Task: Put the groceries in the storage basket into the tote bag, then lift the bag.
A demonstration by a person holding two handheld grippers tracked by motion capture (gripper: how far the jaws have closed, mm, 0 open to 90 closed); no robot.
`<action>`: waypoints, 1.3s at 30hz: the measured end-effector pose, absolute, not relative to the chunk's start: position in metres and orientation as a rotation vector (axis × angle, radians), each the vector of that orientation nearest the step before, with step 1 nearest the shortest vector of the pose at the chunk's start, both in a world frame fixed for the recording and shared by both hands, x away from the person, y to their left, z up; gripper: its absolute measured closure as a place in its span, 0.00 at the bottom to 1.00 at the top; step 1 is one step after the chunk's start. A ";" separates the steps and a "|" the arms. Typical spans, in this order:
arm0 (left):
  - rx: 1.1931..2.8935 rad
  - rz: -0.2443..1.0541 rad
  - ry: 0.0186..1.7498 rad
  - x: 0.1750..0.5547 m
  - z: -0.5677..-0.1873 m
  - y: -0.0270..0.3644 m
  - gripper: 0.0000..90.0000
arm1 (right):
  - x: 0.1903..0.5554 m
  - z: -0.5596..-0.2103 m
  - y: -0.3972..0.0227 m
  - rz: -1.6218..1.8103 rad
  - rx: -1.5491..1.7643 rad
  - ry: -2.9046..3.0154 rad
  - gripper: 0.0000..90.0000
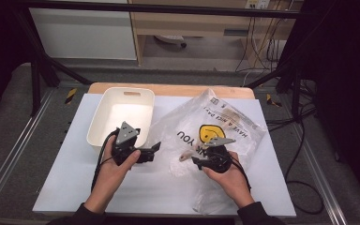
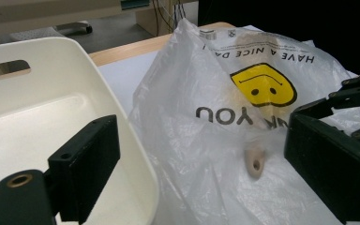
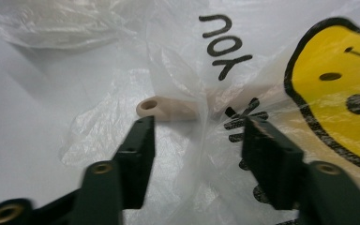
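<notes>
A clear plastic bag (image 1: pixel 218 123) printed with a yellow smiley lies on the white mat, right of centre. A beige handle with a hole in its end (image 1: pixel 185 155) pokes out of the bag's near side. My right gripper (image 1: pixel 196 158) is open just beside it. In the right gripper view its jaws (image 3: pixel 200 126) stand apart around crumpled bag film, with the beige handle (image 3: pixel 166 108) just beyond the tips. My left gripper (image 1: pixel 153 149) is open between the tub and the bag, with nothing between its jaws. From the left gripper view (image 2: pixel 201 136) I see the bag (image 2: pixel 206 84) and the handle (image 2: pixel 255 164).
A white plastic tub (image 1: pixel 96 123) stands at the back left of the mat, close beside my left gripper, and its rim (image 2: pixel 98 79) is near that gripper's left jaw. The mat (image 1: pixel 70 178) covers a wooden table. Metal frame bars and floor cables (image 1: pixel 300 154) surround it.
</notes>
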State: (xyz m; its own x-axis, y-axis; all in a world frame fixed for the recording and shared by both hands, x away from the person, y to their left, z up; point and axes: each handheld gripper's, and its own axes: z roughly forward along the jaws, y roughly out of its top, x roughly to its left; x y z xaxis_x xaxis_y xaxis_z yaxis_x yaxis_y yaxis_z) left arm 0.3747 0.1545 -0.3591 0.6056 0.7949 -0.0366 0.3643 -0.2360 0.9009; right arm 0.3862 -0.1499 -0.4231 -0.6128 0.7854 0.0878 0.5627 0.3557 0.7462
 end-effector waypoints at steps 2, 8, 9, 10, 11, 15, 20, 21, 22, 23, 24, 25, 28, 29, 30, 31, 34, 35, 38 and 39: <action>1.827 0.550 0.950 0.375 -0.358 0.158 0.12 | 0.383 -0.422 -0.150 1.101 1.193 2.315 0.31; 1.840 0.542 0.952 0.376 -0.360 0.159 0.11 | 0.377 -0.414 -0.150 1.092 1.167 2.242 0.15; 1.837 0.541 0.957 0.376 -0.360 0.160 0.11 | 0.376 -0.413 -0.150 1.095 1.173 2.232 0.12; 1.835 0.547 0.960 0.377 -0.360 0.161 0.11 | 0.375 -0.412 -0.151 1.100 1.179 2.222 0.10; 1.836 0.547 0.962 0.377 -0.360 0.161 0.11 | 0.375 -0.411 -0.153 1.101 1.187 2.214 0.08; 1.832 0.547 0.968 0.377 -0.360 0.163 0.11 | 0.371 -0.407 -0.163 1.106 1.207 2.175 0.05; 1.831 0.544 0.965 0.377 -0.360 0.163 0.11 | 0.367 -0.405 -0.180 1.103 1.229 2.140 0.05; 1.831 0.543 0.966 0.377 -0.360 0.163 0.11 | 0.366 -0.405 -0.184 1.099 1.241 2.129 0.05; 1.831 0.543 0.967 0.377 -0.360 0.164 0.10 | 0.365 -0.405 -0.188 1.097 1.252 2.119 0.05; 1.830 0.544 0.968 0.377 -0.359 0.164 0.10 | 0.365 -0.404 -0.192 1.096 1.266 2.106 0.06; 1.830 0.544 0.968 0.377 -0.359 0.164 0.10 | 0.364 -0.404 -0.196 1.095 1.284 2.093 0.06; 1.830 0.543 0.968 0.377 -0.359 0.165 0.10 | 0.364 -0.403 -0.201 1.093 1.293 2.078 0.06; 1.828 0.546 0.971 0.376 -0.359 0.166 0.10 | 0.361 -0.404 -0.215 1.066 1.317 2.044 0.06; 1.828 0.547 0.973 0.376 -0.359 0.166 0.10 | 0.360 -0.404 -0.219 1.063 1.330 2.040 0.06; 1.825 0.543 0.975 0.376 -0.359 0.166 0.10 | 0.360 -0.405 -0.224 1.056 1.336 2.034 0.06; 1.828 0.550 0.974 0.376 -0.358 0.167 0.10 | 0.359 -0.406 -0.227 1.048 1.346 2.029 0.06; 1.825 0.551 0.977 0.376 -0.359 0.168 0.10 | 0.357 -0.411 -0.237 1.024 1.389 2.018 0.06; 1.822 0.543 0.979 0.376 -0.359 0.169 0.10 | 0.356 -0.412 -0.240 1.026 1.407 2.011 0.06; 1.820 0.546 0.981 0.376 -0.359 0.170 0.10 | 0.356 -0.415 -0.247 1.018 1.443 2.002 0.07; 1.817 0.545 0.983 0.376 -0.359 0.170 0.10 | 0.355 -0.416 -0.249 1.017 1.451 2.000 0.07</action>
State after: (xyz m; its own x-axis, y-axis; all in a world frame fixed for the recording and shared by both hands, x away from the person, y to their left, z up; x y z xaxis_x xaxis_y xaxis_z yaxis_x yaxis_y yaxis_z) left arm 0.3757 0.1702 -0.3587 0.5750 0.8163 -0.0554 0.3861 -0.2109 0.8980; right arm 0.3554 -0.2488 -0.4160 -0.3340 0.9411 0.0522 0.5967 0.1683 0.7847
